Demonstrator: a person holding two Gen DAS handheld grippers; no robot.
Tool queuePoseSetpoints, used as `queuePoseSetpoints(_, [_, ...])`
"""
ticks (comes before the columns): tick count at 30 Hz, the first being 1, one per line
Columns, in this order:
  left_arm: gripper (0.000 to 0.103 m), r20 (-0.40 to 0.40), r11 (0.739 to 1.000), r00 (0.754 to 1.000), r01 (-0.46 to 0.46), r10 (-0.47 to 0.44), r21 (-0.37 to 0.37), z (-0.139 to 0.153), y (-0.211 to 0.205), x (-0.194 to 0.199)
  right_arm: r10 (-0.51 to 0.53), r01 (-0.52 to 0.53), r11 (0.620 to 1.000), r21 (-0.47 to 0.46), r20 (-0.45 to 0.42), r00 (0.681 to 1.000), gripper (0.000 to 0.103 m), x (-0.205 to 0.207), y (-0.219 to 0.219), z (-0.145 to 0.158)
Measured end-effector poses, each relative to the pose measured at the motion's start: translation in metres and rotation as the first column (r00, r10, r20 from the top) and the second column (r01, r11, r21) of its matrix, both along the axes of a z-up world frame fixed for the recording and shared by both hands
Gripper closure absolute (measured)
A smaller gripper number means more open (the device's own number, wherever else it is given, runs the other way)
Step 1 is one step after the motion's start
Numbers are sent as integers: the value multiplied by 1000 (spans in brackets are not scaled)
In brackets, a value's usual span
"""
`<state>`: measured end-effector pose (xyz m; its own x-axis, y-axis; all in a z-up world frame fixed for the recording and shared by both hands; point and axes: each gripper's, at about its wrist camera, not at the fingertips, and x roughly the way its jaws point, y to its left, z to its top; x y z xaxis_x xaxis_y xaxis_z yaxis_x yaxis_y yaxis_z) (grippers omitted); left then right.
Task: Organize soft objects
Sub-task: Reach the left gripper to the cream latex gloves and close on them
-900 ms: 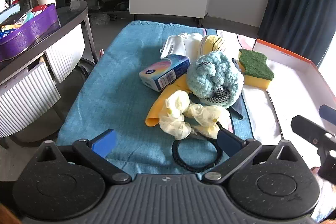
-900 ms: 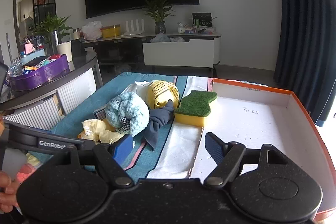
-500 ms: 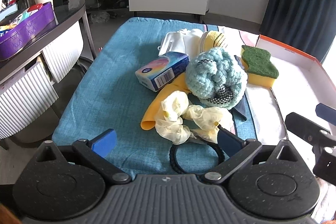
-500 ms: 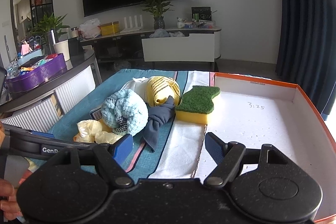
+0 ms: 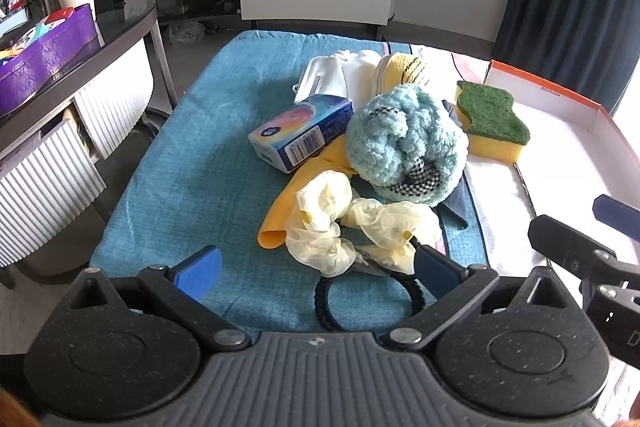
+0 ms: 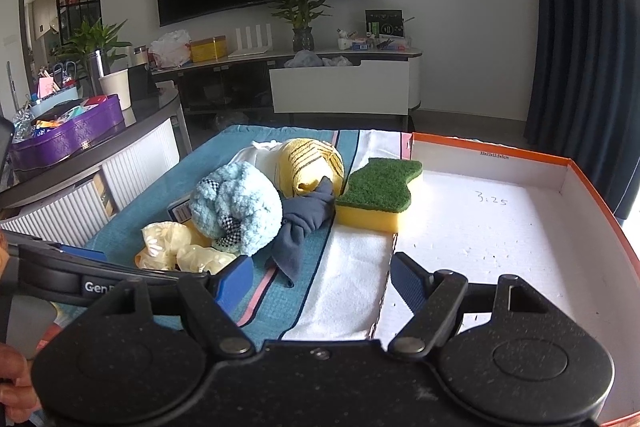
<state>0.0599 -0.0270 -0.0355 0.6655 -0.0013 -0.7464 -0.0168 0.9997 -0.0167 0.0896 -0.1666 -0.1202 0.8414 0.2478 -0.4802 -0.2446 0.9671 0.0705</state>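
Note:
A pile of soft things lies on the blue cloth point(image 5: 192, 163): a fluffy light-blue yarn item point(image 5: 404, 143) point(image 6: 236, 205), a pale yellow scrunchie point(image 5: 340, 227), a black hair band point(image 5: 368, 301), a yellow cloth point(image 5: 304, 195), a green-and-yellow sponge point(image 5: 490, 121) point(image 6: 378, 191), a yellow striped sock point(image 6: 310, 165) and a dark blue cloth point(image 6: 304, 227). My left gripper point(image 5: 316, 267) is open and empty, just short of the scrunchie and hair band. My right gripper point(image 6: 322, 277) is open and empty, near the front edge of the orange-rimmed white box point(image 6: 500, 227).
A blue tissue pack point(image 5: 302, 135) and a white mask point(image 5: 328, 79) lie in the pile. A dark side table with a purple tray point(image 5: 44, 59) stands left. A TV console point(image 6: 340, 83) stands at the back wall.
Both grippers have edged slightly forward toward the pile and box. Both stay open; no object has moved.

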Motion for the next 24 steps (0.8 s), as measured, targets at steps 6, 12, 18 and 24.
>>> queuePoseSetpoints(6, [0,-4,1000,1000,2,-2,-4,-2,-2,3,-8,8,1000,2,-11,1000,14,4,-1,-3])
queuePoseSetpoints(12, [0,-10,1000,1000,1,-1,-6,-5,-2,5,-7,7,1000,3,-15,1000,14,4,-2,-4])
queuePoseSetpoints(18, [0,-10,1000,1000,7,-7,-8,-5,-3,6,-6,6,1000,1,-15,1000,14,5,-2,-3])
queuePoseSetpoints(24, [0,-8,1000,1000,13,-13,-9,-4,-6,8,-8,8,1000,2,-13,1000,14,5,-2,-3])
